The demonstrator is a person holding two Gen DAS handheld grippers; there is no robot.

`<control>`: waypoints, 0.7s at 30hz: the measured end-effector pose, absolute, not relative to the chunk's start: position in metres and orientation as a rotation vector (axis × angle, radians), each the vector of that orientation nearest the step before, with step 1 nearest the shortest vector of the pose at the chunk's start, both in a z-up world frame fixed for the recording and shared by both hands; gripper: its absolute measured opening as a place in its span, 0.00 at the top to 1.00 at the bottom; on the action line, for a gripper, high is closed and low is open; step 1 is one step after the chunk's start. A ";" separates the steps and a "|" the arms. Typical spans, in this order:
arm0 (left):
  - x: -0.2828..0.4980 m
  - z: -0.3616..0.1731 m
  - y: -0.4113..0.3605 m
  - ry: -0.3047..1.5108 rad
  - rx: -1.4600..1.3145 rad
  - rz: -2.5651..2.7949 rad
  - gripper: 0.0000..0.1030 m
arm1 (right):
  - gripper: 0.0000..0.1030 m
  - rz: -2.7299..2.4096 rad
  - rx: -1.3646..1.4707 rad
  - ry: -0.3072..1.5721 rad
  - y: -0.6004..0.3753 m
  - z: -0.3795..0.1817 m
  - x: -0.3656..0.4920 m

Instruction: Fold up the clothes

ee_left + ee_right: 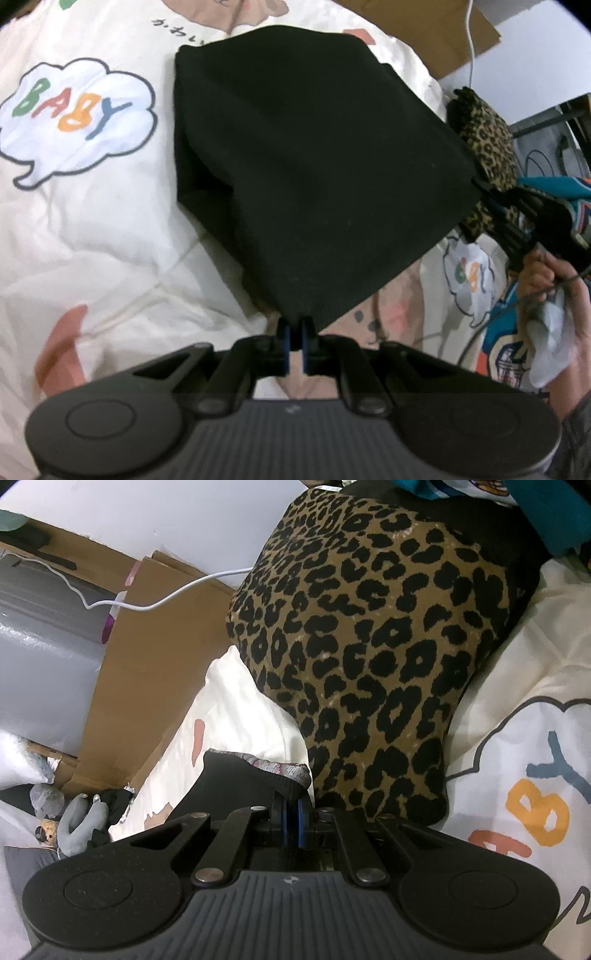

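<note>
The black knit garment (310, 166) lies spread over a cream quilt cover (92, 229) printed with a "BABY" speech cloud (74, 114), with its near edge lifted off the bedding. The left gripper (295, 325) is pinched tight on the near corner of that edge, and the right gripper (291, 805) is clamped just as narrowly on the far corner; in the left wrist view it shows at the garment's right tip, held by the person's hand (554, 288).

The fabric looks like a fine ribbed knit: matte, soft and fairly thick, sagging in a smooth curve between the two grips rather than holding any crease. It should handle as light and limp, stretchy along the hem, with enough tooth not to slide out of the blue pads (306, 339). Corners and the hem band seem the sound places to take hold, since a pinch in mid-panel would only bunch it.

A leopard-print cushion (369, 646), plump with a short plush nap, sits just beside the right-hand corner. Behind it stand flat cardboard sheets (147, 683) and a white cable (166, 602). What kind of garment the black piece is remains unclear, as no sleeve or neckline shows.
</note>
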State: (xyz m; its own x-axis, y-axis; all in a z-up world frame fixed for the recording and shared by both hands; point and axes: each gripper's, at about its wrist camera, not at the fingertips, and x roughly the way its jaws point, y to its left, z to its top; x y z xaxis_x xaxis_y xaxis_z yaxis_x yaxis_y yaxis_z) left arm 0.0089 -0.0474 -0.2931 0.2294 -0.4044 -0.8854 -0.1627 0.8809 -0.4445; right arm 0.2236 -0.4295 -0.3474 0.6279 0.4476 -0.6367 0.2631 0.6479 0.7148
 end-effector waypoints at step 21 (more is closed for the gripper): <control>0.033 -0.248 -0.055 1.362 -0.215 -0.275 0.83 | 0.60 0.069 0.973 0.798 -0.446 -0.347 0.146</control>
